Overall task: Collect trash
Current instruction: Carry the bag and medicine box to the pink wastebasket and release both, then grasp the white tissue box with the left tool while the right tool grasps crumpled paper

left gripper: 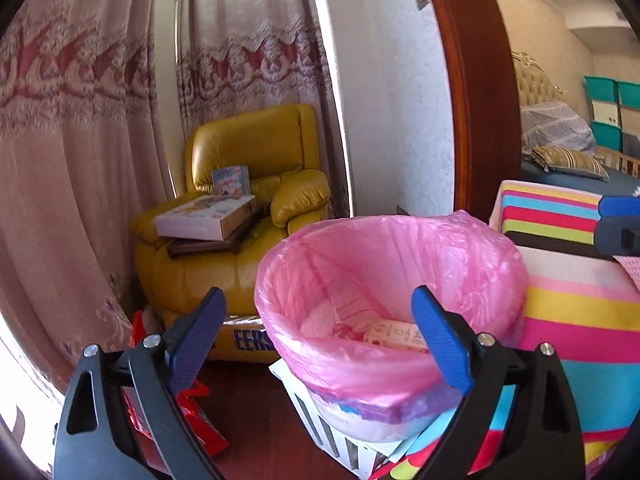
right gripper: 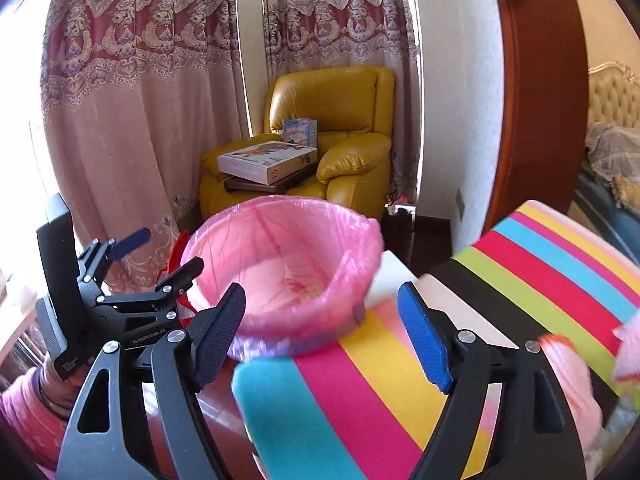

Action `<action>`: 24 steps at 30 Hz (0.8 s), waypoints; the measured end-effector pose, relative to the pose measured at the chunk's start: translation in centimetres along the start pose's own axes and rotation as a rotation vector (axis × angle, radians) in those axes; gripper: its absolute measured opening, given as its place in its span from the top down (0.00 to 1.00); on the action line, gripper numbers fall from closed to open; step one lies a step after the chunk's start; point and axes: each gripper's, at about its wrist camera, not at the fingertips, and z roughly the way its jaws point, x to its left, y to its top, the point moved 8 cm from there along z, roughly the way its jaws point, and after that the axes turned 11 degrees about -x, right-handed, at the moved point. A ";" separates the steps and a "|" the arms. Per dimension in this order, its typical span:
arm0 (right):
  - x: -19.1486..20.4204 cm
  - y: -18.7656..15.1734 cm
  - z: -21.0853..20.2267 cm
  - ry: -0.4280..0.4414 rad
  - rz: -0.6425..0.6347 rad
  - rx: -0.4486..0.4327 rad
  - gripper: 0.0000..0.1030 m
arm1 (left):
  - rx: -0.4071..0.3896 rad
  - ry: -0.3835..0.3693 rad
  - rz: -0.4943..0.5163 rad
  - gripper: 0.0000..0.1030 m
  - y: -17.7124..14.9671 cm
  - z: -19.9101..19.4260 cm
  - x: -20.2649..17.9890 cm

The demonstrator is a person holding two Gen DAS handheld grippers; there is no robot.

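Observation:
A bin lined with a pink plastic bag (left gripper: 400, 264) stands beside a striped cloth surface; it also shows in the right wrist view (right gripper: 288, 240). A pale paper packet (left gripper: 394, 334) lies inside it. My left gripper (left gripper: 320, 320) is open and empty, right in front of the bin's near rim; it also shows in the right wrist view (right gripper: 160, 258), left of the bin. My right gripper (right gripper: 322, 320) is open and empty, above the bin's near edge and the cloth. A blurred pink and white scrap (right gripper: 628, 354) lies at the right edge on the cloth.
A rainbow-striped cloth (right gripper: 400, 392) covers the surface right of the bin. A yellow leather armchair (left gripper: 248, 152) with boxes (left gripper: 204, 220) on it stands behind, by patterned curtains. Red packaging (left gripper: 192, 412) lies on the dark floor at left. A wooden door frame (left gripper: 476, 80) opens to a bedroom.

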 end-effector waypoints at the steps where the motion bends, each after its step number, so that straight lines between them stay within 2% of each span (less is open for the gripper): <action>1: -0.3 -0.3 -0.8 -0.004 -0.005 -0.003 0.27 | -0.005 -0.004 0.010 0.12 0.1 -0.5 -0.5; 4: -0.7 -1.0 -3.6 -0.033 -0.034 -0.013 0.25 | 0.000 -0.027 0.002 0.12 0.1 -1.8 -2.1; 9: -2.8 -2.5 -9.0 -0.116 -0.078 -0.030 0.24 | 0.011 -0.135 -0.003 0.12 0.4 -3.8 -5.7; 13: -5.8 -4.0 -13.0 -0.211 -0.060 -0.043 0.24 | -0.049 -0.213 0.064 0.12 0.9 -5.6 -9.8; 15: -7.7 -4.9 -15.6 -0.269 -0.036 -0.056 0.23 | -0.066 -0.297 0.068 0.10 0.9 -6.7 -12.0; 20: -12.3 -7.2 -20.8 -0.414 0.015 -0.071 0.21 | -0.018 -0.512 0.004 0.08 0.8 -8.8 -17.1; 24: -17.1 -9.2 -24.1 -0.566 0.036 -0.051 0.20 | -0.011 -0.599 0.021 0.08 0.8 -10.1 -20.8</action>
